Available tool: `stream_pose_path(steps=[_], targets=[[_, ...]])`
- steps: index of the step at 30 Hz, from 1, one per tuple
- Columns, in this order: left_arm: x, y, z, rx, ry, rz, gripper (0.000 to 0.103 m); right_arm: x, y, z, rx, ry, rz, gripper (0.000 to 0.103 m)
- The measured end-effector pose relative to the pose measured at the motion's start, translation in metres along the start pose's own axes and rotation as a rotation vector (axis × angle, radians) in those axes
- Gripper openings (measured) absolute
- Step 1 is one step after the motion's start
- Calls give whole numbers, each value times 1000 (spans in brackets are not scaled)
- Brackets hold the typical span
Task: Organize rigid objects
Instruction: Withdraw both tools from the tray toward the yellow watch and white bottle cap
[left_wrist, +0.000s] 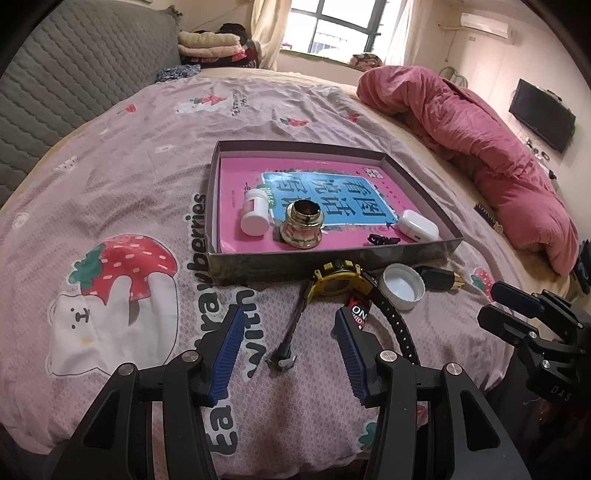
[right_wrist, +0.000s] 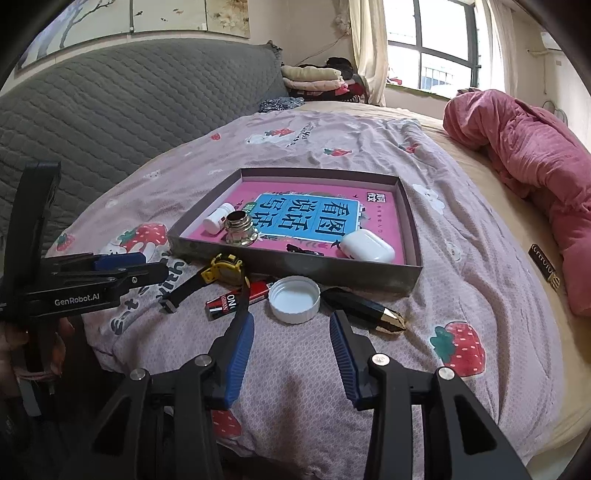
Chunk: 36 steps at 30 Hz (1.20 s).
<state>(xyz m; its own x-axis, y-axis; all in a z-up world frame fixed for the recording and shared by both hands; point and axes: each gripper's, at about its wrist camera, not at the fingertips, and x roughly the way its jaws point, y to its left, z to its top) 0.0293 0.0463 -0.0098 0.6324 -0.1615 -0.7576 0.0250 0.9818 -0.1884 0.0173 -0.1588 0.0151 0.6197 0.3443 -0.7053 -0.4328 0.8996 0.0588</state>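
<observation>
Bed: pink strawberry-print bedspread (left_wrist: 122, 177) with a rumpled rose quilt (left_wrist: 480, 136) along the far right side, a grey quilted headboard (right_wrist: 129, 110) to the left and a window behind.
Tray: shallow grey box (left_wrist: 332, 260) lying flat on the bedspread, its floor covered by a pink and blue book (left_wrist: 325, 192).
Inside the tray: white pill bottle (left_wrist: 255, 212) on its side at the near left; gold ribbed cap (left_wrist: 301, 227) upright just beside it; white earbud case (left_wrist: 417, 225) at the near right; small black clip (left_wrist: 382, 240) between the cap and the case.
Outside the tray: yellow-and-black watch (left_wrist: 334, 282) against the near wall, its straps trailing toward the camera; red-and-black small pack (right_wrist: 236, 299) under a strap; white jar lid (right_wrist: 294, 299) open side up just right of it; black pen-like tube with a gold tip (right_wrist: 365, 310) right of the lid.
Left gripper (left_wrist: 290, 352): 2 blue pads spread apart, nothing between them but a watch strap end on the bedspread, which they do not touch.
Right gripper (right_wrist: 291, 354): jaws apart and empty, poised just short of the white jar lid, gripping nothing.
</observation>
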Motion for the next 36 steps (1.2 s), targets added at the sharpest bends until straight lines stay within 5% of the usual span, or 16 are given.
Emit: stream_pose_path(steps=[18,36], targets=[[30,4,-5,-14,85,-44,52,26,-2,-8,11,60,7,44],[58,-2,-2,37,128,-18,27,70,-6,-14,43,108,3,44]])
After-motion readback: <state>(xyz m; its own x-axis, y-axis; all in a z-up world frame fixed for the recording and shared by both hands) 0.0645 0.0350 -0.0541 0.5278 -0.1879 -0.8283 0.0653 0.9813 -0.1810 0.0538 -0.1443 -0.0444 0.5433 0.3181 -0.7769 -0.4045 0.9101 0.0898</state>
